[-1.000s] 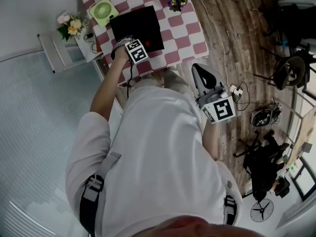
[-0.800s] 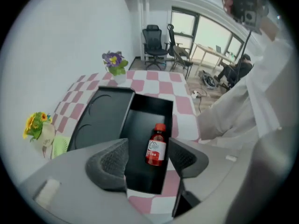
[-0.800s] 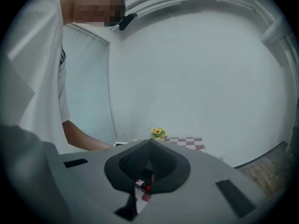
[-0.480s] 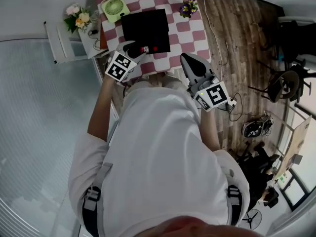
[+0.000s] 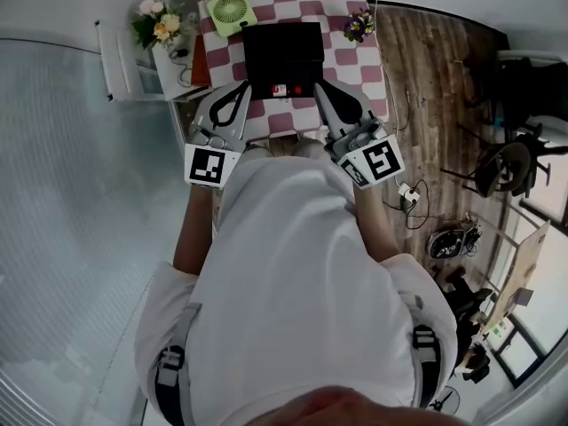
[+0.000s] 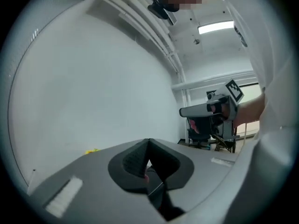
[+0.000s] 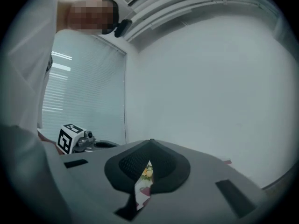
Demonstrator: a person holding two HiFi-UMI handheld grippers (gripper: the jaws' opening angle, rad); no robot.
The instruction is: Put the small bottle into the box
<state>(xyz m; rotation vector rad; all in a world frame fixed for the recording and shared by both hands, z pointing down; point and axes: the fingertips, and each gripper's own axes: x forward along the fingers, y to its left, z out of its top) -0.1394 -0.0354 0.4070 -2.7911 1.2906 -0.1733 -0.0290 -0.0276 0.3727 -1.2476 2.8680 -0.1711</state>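
Head view: small bottle [image 5: 280,89] seems to lie in the black box [image 5: 282,47], upper centre. Fingers on left gripper [image 5: 240,91] and right gripper [image 5: 322,91] are closed, empty; I'd pull away gently, no nudging the box.

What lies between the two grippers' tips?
Head view: the black box, with small red items at its near edge, between left gripper and right gripper.

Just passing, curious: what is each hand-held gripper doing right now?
Left hand-held gripper: closed, holding nothing.
Right hand-held gripper: closed, holding nothing.
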